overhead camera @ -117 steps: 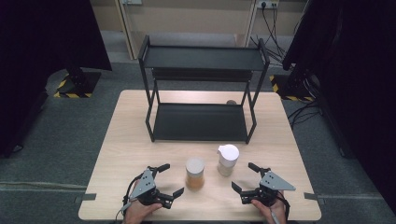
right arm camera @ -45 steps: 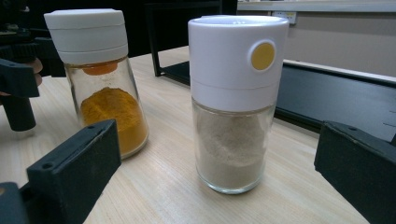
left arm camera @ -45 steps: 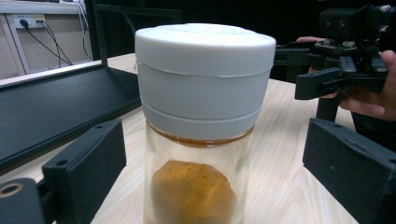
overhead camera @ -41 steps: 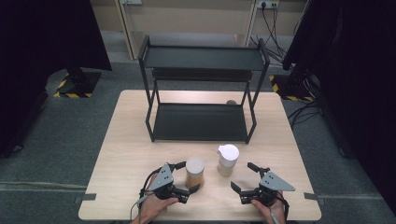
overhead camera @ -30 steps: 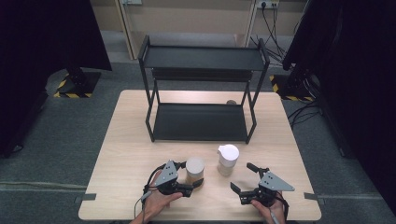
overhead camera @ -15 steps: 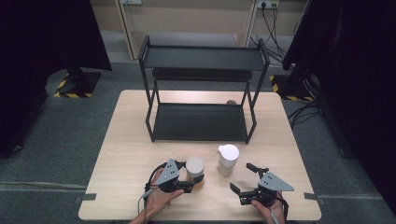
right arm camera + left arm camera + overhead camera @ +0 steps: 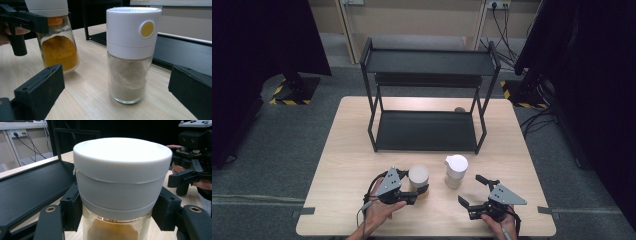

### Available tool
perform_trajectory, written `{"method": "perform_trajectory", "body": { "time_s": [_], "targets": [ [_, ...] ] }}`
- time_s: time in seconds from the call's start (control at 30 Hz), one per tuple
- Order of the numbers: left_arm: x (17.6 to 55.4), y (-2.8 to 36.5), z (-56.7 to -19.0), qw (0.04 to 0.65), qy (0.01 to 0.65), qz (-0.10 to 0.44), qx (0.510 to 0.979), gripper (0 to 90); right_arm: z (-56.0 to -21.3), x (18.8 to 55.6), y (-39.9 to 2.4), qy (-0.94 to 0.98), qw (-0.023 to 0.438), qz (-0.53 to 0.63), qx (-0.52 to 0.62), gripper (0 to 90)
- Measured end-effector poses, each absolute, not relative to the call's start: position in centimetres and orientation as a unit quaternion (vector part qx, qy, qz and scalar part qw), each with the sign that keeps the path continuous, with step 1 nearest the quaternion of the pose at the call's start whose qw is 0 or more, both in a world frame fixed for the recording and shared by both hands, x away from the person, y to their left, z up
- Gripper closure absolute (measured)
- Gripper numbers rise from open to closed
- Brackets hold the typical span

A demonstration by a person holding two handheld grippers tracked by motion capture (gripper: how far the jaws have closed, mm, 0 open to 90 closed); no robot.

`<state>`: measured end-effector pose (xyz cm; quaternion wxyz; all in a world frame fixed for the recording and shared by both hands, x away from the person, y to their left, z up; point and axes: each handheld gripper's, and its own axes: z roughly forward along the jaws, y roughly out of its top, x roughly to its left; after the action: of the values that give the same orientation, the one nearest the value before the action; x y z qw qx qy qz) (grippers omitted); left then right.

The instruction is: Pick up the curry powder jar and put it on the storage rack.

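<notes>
The left gripper (image 7: 412, 192) has its two black jaws closed against the neck of a glass jar of orange-yellow powder with a wide white lid (image 7: 418, 176), near the front middle of the pale wooden table (image 7: 347, 155). In the left gripper view the jaw pads press on either side of the jar (image 7: 122, 185) just under the white lid, at the top of the glass, so the jar sits squarely between them (the powder shows only as a brown-orange band at the bottom edge there). The right gripper view shows the same jar (image 7: 58, 47) from the side: it leans, its base tipped partly off the table, with the left gripper's jaw across its collar.

The right gripper (image 7: 476, 196) holds nothing, its jaws spread wide. In its own view a second glass jar of pale beige powder, with a tall white cap bearing a yellow round button (image 7: 131, 53), stands upright on the table ahead of and between the open jaws, touching neither. From the high view this jar (image 7: 456, 171) stands just right of the gripped one, apart from it.

Behind both stands a black two-tier metal shelf rack (image 7: 427, 95).
</notes>
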<state>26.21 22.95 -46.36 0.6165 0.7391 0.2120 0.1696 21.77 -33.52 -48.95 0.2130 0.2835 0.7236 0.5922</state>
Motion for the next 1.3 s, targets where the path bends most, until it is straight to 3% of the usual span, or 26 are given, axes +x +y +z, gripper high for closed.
{"method": "perform_trajectory", "body": {
  "time_s": [0.5, 1.3],
  "targets": [
    [27.1, 24.4, -44.4, 0.629, 0.231, 0.163, 0.724, 35.2, -49.0, 21.8, -33.5, 0.723, 0.213, 0.592, 0.285, 0.6],
    [28.2, 25.3, -39.7, 0.618, 0.239, 0.197, 0.722, 35.2, -49.0, 21.8, -33.6, 0.723, 0.213, 0.593, 0.283, 0.6]
  ]
}}
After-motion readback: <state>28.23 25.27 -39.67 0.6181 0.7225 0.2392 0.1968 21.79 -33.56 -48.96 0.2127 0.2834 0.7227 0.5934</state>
